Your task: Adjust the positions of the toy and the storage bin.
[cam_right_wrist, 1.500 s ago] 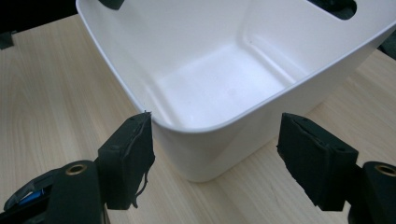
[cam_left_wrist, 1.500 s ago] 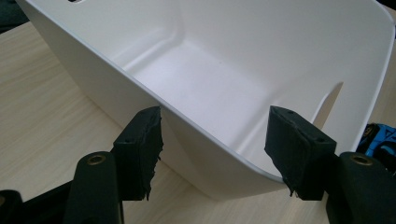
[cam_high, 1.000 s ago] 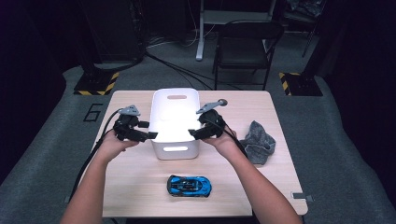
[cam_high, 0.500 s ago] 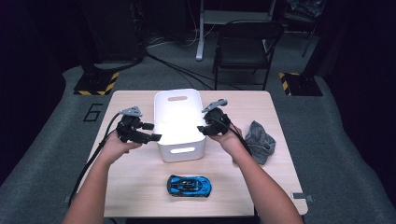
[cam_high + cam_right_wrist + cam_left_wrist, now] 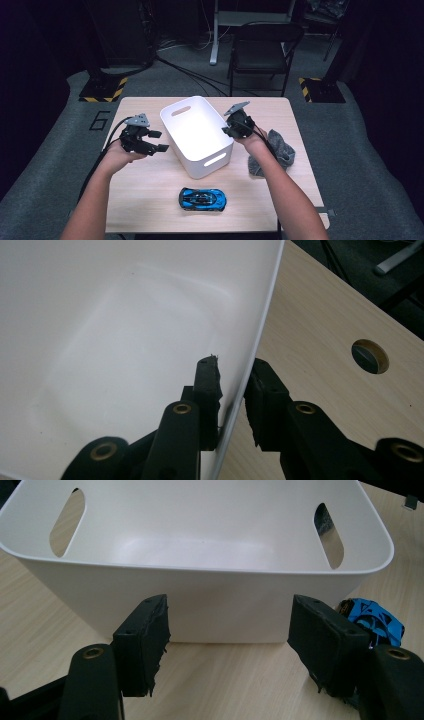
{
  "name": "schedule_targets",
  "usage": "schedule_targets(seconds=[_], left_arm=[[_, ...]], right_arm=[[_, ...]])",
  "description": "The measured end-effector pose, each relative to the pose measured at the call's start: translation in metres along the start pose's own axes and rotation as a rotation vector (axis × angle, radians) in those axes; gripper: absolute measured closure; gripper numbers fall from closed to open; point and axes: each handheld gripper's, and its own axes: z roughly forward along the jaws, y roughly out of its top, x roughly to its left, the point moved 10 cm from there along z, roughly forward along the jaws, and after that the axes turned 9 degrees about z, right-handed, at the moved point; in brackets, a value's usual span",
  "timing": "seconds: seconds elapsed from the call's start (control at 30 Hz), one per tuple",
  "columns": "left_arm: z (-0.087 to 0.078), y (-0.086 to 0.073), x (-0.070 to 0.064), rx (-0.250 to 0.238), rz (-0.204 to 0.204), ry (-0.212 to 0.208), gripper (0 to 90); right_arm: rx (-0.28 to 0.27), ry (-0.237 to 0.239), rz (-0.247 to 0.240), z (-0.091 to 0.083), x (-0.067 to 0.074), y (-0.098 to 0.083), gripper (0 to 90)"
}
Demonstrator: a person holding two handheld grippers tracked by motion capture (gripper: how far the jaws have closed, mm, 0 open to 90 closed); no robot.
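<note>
Turned askew since the earlier frame: white plastic handled bin (image 5: 197,135), mid-table, right gripper (image 5: 234,129) just closing on its right rim.

Pale wooden table (image 5: 150,200) sits amid a dark, cabled room. Bin judged light, stiff, slick; rim or handle slots suit gripping. Left gripper (image 5: 227,645) stands wide, empty, beside the bin wall.

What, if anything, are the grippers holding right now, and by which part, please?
The right gripper clamps the white bin by its side wall's rim; the left gripper holds nothing.

Dark lab or studio, floor cables (image 5: 185,70), hazard-taped stand bases (image 5: 102,90)
</note>
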Motion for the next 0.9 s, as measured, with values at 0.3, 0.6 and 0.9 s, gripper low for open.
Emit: schedule_targets(seconds=[0.3, 0.6, 0.9], left_arm=[[-0.003, -0.003, -0.004, 0.01, 0.01, 0.005, 33.2], [-0.002, -0.014, -0.013, 0.039, 0.028, 0.008, 33.8], [-0.015, -0.023, -0.017, 0.022, 0.001, 0.036, 33.8]], right_arm=[[-0.111, 0.074, 0.061, -0.04, 0.019, 0.025, 56.5], [-0.079, 0.202, -0.025, -0.041, 0.084, 0.008, 55.4], [-0.054, 0.293, -0.092, -0.037, 0.14, 0.008, 54.5]])
